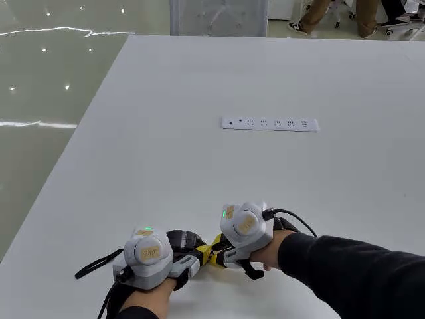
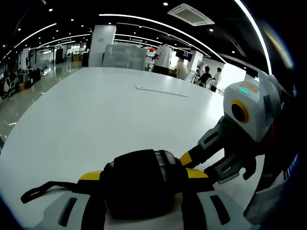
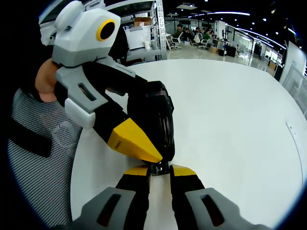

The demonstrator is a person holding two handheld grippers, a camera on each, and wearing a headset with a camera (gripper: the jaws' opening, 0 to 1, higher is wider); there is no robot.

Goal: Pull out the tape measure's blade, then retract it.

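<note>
Both grip: left tongs (image 2: pixel 144 175) clasp the black rounded tape measure (image 3: pixel 157 115), right tongs (image 3: pixel 159 174) pinch its metal blade tip (image 3: pixel 160 167); we'd pull rightward.

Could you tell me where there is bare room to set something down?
Bare table lies between power strip and tape measure, and beside the strip. Crowded: the near edge, with left hand-held gripper and right hand-held gripper.

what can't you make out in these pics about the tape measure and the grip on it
- right gripper view: the right gripper pinches the blade tip, and its fingertips hide how far the blade is out.
- head view: both grippers' housings hide most of the tape measure.
- left gripper view: the tape measure's case blocks where the left gripper touches it.
- head view: the power strip markings are too small.
</note>
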